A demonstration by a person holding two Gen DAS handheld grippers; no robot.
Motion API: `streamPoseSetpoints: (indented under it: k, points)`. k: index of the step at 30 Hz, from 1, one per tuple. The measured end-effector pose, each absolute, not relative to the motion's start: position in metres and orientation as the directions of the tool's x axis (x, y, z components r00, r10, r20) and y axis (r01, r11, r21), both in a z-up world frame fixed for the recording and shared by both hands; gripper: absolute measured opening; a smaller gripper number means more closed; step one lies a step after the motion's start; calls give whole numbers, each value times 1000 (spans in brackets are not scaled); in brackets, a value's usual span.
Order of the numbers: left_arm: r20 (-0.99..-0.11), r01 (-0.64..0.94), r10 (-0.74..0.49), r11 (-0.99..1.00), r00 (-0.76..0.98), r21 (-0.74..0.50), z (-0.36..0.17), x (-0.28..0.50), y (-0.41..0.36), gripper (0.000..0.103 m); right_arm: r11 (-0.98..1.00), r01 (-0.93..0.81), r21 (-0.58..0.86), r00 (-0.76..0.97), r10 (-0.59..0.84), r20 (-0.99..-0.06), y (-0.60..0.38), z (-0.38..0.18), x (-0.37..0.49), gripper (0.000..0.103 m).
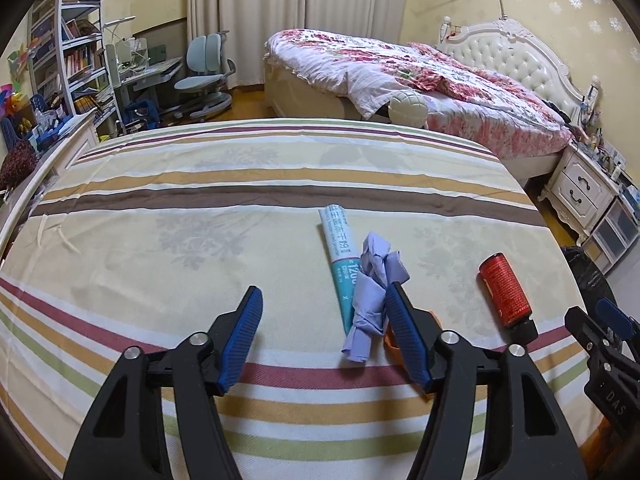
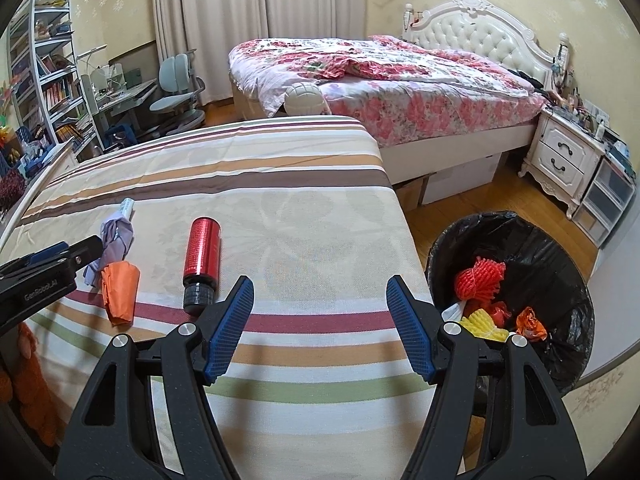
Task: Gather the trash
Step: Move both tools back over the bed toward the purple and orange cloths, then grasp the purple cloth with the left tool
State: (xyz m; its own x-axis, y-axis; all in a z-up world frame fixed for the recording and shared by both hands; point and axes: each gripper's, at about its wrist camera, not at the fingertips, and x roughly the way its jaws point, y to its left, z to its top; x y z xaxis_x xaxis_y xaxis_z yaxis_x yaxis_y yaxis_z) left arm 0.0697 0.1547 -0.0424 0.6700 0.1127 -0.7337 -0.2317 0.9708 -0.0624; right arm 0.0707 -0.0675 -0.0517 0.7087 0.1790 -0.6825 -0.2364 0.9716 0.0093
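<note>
We judge it partly done: some trash sits in the black-lined bin (image 2: 508,240), but lavender wad (image 1: 374,284), paper tube (image 1: 338,256), orange scrap (image 2: 119,294), red bottle (image 2: 202,254) remain on the striped table (image 2: 304,216), both grippers' fingers (image 1: 406,340) parted and empty.

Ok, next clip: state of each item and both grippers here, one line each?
Left gripper: open, nothing between the pads.
Right gripper: open, empty.
Red bottle: lying on its side, black cap on.
Lilac paper wad: crumpled, resting on the rolled tube.
Teal-and-white tube: rolled, lying flat.
Orange wrapper: crumpled on the striped sheet.
Trash bin: lined with a black bag, partly filled.
</note>
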Motion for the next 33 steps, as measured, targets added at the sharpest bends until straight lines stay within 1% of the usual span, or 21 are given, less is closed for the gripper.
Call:
streamPoseSetpoints:
  k: [4,12,14,16,20,22,33]
  points:
    - [-731,-209,102,976,675,-57,-42,71,149,56,972,-236,13,705,181,-685,-67,-53,71,67]
    - [-737,-194,100,980,668,-43,-45,70,144,56,980,-197,27,710,162,-685,-81,-53,78,67]
    - [-741,-195,102,980,663,-40,-47,73,144,54,982,-189,31,710,158,-686,-85,-53,81,67]
    - [-747,-193,100,980,657,-38,-48,76,143,45,983,-182,29,712,152,-685,-88,-53,84,67]
    - [-752,-182,97,983,652,-31,-50,78,141,33,984,-177,34,713,152,-685,-92,-53,93,67]
    - [-754,-164,79,986,652,-38,-50,79,139,23,984,-177,36,712,153,-685,-93,-53,96,67]
    - [-730,-155,91,988,678,-21,-40,64,138,22,978,-199,58,709,184,-681,-90,-51,102,67]
